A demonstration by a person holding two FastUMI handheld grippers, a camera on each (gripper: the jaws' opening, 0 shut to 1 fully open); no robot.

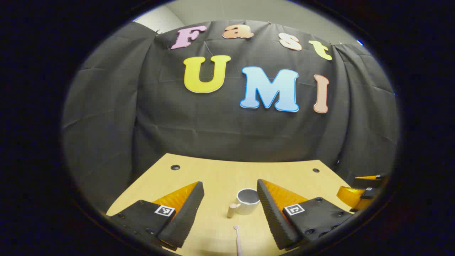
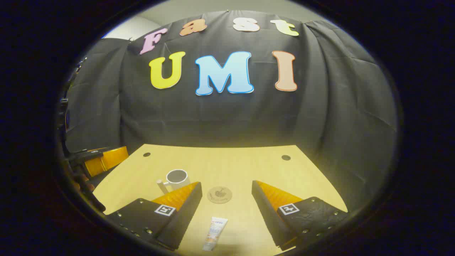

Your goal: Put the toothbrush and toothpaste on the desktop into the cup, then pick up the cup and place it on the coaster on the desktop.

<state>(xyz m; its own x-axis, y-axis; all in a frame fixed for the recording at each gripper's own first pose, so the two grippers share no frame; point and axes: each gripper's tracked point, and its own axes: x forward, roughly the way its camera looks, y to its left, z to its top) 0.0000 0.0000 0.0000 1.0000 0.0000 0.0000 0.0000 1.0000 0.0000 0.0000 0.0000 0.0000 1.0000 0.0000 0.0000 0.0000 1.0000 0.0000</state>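
You hold the left gripper [image 1: 230, 193] low over the desktop [image 1: 213, 174], level, fingers spread wide and gripping nothing. In the left gripper view the cup [image 1: 247, 201] stands upright between its fingertips, just beside the right finger, handle toward the near left. The toothbrush [image 1: 237, 239] lies on the wood nearer than the cup, only its near-edge part visible.

Your right gripper [image 2: 226, 188] is likewise low and level, fingers apart, empty. In the right gripper view the toothpaste [image 2: 215, 233] lies flat between its fingers at the near edge; the coaster [image 2: 219, 195] lies farther off, the cup to its far left, apart from it.

Desktop: pale wood, dark round holes near the far corners. Black cloth wall behind.
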